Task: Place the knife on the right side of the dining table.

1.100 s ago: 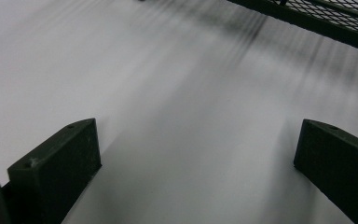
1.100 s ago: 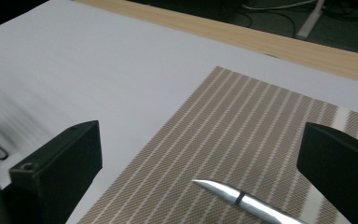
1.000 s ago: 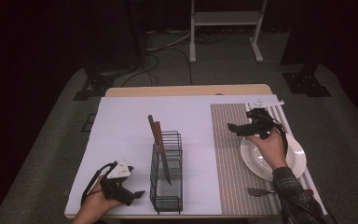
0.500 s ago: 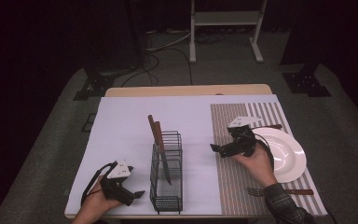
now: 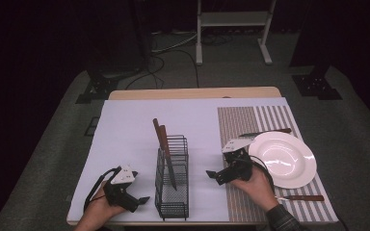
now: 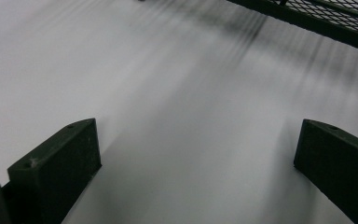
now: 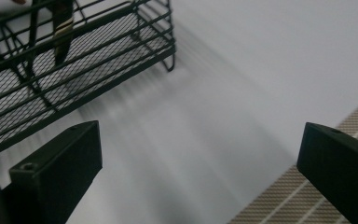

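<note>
A black wire basket stands in the middle of the white table, and two wooden-handled knives lean upright in it. My left gripper rests open and empty at the front left, its tips pointing at the basket's base. My right gripper hovers open and empty between the basket and a white plate, aimed left at the basket. A knife blade hangs inside the mesh. Both gripper views show jaws wide apart over bare table surface.
The plate lies on a striped placemat at the right. One utensil lies behind the plate and a wooden-handled one in front of it. The placemat's corner sits by the right jaw.
My right gripper has moved left and toward the front, from over the plate's far rim to the gap beside the basket. The left gripper has stayed put.
</note>
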A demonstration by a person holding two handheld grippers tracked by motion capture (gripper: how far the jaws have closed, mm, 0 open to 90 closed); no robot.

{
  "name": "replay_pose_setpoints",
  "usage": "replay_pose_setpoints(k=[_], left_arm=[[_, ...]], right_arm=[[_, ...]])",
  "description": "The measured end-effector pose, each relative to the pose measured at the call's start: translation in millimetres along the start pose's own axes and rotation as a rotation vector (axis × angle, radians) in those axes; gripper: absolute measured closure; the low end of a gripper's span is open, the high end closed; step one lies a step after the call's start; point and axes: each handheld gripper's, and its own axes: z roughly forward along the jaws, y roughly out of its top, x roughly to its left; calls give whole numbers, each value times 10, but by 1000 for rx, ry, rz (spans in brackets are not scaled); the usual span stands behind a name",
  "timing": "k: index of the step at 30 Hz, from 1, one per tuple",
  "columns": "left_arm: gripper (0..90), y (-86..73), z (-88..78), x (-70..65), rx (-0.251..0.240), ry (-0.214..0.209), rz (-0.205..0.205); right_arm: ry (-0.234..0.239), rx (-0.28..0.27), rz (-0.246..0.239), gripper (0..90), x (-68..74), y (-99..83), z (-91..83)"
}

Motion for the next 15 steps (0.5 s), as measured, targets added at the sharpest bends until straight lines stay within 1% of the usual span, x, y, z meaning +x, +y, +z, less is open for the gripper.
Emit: replay_pose_setpoints(k=[1,2,5,8,10,13,15], left_arm=[[0,0,0,0,0,0,-1],[0,0,0,0,0,0,0],[0,0,0,-1,0,0,-1],[0,0,1,-2,-2,0,-2],[0,0,0,-2,-1,0,-1],[0,-1,0,-2,-1,0,-2],[0,-1,0,-3,-1,1,-2]], right_arm=[[9,9,-1,0,57,-30,28],[9,9,-1,0,57,-30,28],[24,24,-7,0,144,-76,81],[32,39,-30,0,227,-112,139],[41,47,-32,0,264,-131,176],[37,62,-59,0,311,-159,227],[45,68,-58,0,338,-178,258]])
